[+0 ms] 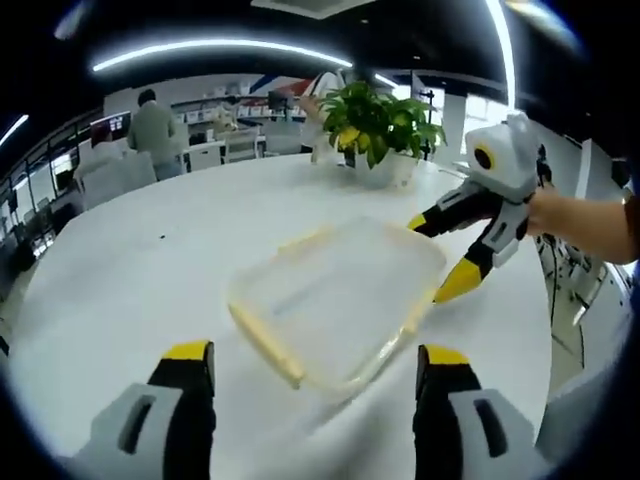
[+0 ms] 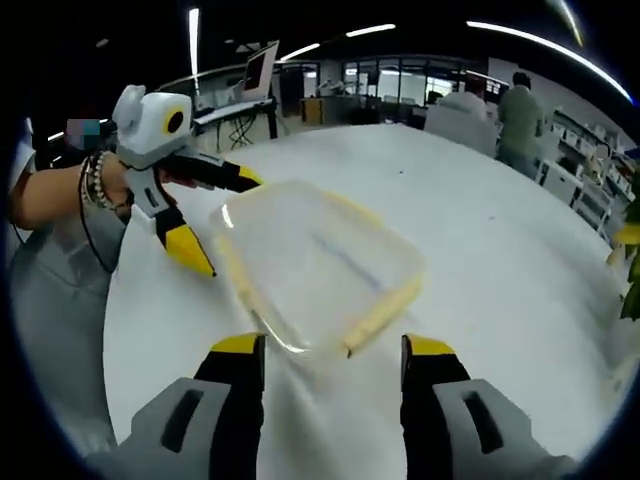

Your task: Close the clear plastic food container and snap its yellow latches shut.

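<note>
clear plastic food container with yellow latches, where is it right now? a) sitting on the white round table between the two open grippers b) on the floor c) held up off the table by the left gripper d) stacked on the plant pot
a: the clear plastic food container with yellow latches rests on the white round table, with the left gripper and right gripper open on opposite sides of it, neither clamping it.

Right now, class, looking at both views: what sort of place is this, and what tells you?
Probably an open-plan office or shared workspace: a large round white table, a potted plant, and desks with a monitor behind.
</note>
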`<state>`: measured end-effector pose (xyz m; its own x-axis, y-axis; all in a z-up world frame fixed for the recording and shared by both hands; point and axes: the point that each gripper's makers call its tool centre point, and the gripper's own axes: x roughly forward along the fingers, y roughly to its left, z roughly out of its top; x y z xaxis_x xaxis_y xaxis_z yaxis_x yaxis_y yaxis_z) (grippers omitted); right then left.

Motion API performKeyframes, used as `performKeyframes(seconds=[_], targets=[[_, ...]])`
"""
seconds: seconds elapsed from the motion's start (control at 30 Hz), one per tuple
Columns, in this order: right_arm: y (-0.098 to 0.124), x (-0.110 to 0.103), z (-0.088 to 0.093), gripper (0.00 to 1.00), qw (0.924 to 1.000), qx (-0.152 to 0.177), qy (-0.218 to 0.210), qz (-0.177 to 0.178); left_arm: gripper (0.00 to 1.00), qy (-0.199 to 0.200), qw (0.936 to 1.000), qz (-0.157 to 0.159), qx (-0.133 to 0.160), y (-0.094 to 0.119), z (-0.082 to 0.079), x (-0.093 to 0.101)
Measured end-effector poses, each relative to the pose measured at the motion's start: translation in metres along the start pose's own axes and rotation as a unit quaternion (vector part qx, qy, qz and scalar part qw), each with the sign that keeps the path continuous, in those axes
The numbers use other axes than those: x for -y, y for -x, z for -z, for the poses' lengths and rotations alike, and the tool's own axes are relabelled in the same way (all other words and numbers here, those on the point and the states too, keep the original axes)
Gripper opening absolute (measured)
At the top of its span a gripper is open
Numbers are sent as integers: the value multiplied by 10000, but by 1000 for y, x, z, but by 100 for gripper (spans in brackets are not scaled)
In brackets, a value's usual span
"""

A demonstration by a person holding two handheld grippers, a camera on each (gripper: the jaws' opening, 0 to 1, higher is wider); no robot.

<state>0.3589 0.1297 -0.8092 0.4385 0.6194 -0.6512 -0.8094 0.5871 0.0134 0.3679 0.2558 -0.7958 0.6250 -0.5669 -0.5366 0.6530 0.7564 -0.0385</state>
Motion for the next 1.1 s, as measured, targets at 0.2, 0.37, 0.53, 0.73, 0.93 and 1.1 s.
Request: performKeyframes(seconds=[0.2,0.37,0.53,0.73,0.93,1.1], targets=[[-6,-4,-4,44,9999,57,121,-19,57,-113,9998,171,-31,-3,-2,6],[-9,-3,-2,42,9999,35,106,25,50,-331,9993,58,-145,-1,-1,-2],[-14,-5,-7,41,9999,52,84,27,48,-331,9993,15,-182,0,0,-9],[-25,-7,-17,33,9996,87,238,98,45,-281,9991,-234,-205,5,1,-31],[-42,-13,-31,30,9991,115,388,110,38,-14,9977,-632,-244,14,5,-59],[-56,-12,-48,20,9972,297,573,367,35,259,9948,-981,-77,21,5,-83]])
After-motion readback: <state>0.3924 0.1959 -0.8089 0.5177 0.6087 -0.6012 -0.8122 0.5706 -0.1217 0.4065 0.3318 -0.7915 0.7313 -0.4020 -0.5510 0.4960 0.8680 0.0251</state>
